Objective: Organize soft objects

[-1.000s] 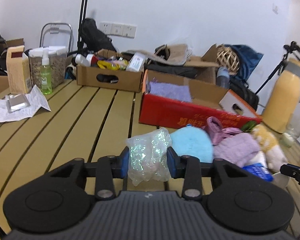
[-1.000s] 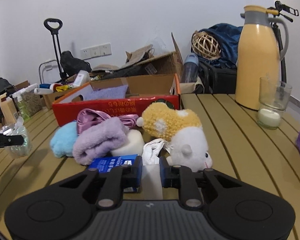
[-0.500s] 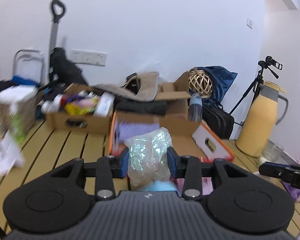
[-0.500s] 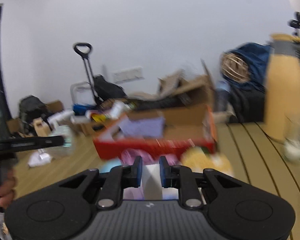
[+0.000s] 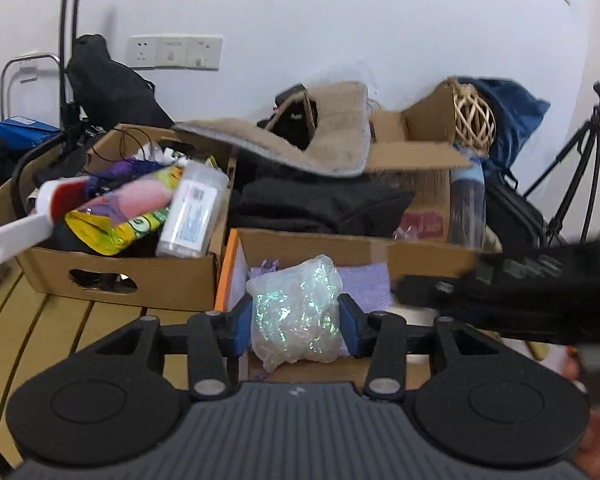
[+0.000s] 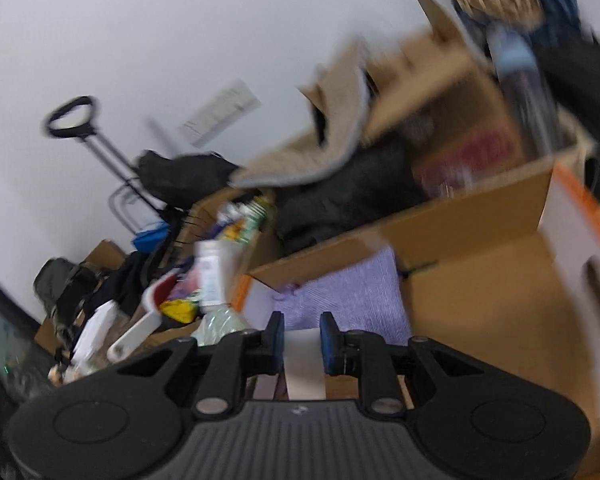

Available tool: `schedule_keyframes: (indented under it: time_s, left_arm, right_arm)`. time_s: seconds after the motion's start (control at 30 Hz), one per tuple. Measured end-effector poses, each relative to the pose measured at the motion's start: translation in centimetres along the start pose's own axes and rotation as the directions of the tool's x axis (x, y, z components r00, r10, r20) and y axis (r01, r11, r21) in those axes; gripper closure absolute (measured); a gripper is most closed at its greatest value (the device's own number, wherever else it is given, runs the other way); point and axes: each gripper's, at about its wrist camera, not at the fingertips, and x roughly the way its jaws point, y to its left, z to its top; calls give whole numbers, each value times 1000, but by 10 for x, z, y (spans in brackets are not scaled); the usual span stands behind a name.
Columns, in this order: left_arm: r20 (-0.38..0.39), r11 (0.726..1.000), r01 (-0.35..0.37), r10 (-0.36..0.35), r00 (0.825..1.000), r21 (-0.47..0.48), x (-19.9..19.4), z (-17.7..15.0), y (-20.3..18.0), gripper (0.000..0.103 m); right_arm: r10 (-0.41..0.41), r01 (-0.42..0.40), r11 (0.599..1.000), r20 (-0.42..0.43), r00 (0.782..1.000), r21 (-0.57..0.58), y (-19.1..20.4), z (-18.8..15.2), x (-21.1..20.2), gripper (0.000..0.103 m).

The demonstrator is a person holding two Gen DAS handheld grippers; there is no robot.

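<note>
A: Where is the glittery bag?

B: The iridescent plastic bag [image 5: 296,316] sits between the blue pads of the left gripper [image 5: 296,320], above the open cardboard box [image 5: 428,256] with the orange rim. The jaws are opening, with the pads still touching its sides.

A: And inside the box?

B: A purple cloth [image 6: 340,292] lies on its floor.

A: The other hand?

B: The right gripper [image 6: 302,338] is clenched on a white soft piece [image 6: 303,364], tilted over the same box. Beside it stands a brown box of clutter [image 5: 120,280].
</note>
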Motion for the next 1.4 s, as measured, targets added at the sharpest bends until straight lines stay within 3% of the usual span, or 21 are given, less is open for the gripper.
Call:
schedule_keyframes:
  time_s: [0.03,0.07,0.1,0.13,0.2,0.27,0.37,0.57,0.7,0.83,0.97,1.03,1.13,1.2,1.4]
  left_arm:
    - [0,1000,-2,2,1000,-1,2,-3,2,47]
    - [0,1000,-1,1,1000,5,2,-6,3,32]
    - [1,1000,6,-6,1000,20,0,-8,3,23]
    - [5,999,17,-17,1000,35,-3,-10,3,22]
    - [3,998,35,-35,999,57,-8,-11,4,20]
    - [11,998,20,-20,1000,53,-14,-8,8,20]
    - [19,999,6,-7,1000,44,-28,-1,11,20]
    - [77,993,-15,6,997,117,-91,9,2,15]
    - [105,985,-42,24,994,168,-137,3,-2,14]
    - [125,985,-52,31,992,167,-173,4,-13,14]
    - [170,984,-77,49,984,163,-202,-7,-28,12]
    - [189,982,-107,77,979,153,-218,-22,-32,12]
    - [252,987,-89,54,966,132,-258,-63,-37,11]
    - [297,992,-69,34,954,108,-288,-98,-41,3]
    - [403,996,-55,20,915,75,-362,-206,-54,0]
  right_arm:
    - [-3,4,999,-18,1000,43,-6,1,15,83]
    - [-8,10,997,-31,999,73,-11,-1,25,83]
    - [-16,21,995,-49,999,100,-13,-4,35,82]
    - [-30,39,993,-85,996,111,-14,-6,45,79]
    - [-47,60,993,-130,990,104,-13,-11,54,61]
    - [-41,53,994,-117,992,94,-13,-11,50,52]
    - [-42,50,996,-93,995,75,-11,-7,32,48]
    - [-97,96,994,-18,995,-42,0,4,-46,47]
    - [-171,181,967,67,983,-180,-2,0,-123,39]
    - [-228,253,946,140,964,-204,-14,-7,-193,38]
    - [-229,264,943,185,956,-200,-18,-18,-243,38]
    - [-220,269,938,223,950,-219,-17,-33,-266,38]
    - [-192,272,925,290,937,-265,-15,-74,-298,33]
    - [-204,309,904,337,919,-294,-14,-111,-317,29]
    - [-169,341,865,426,889,-369,-19,-232,-363,17]
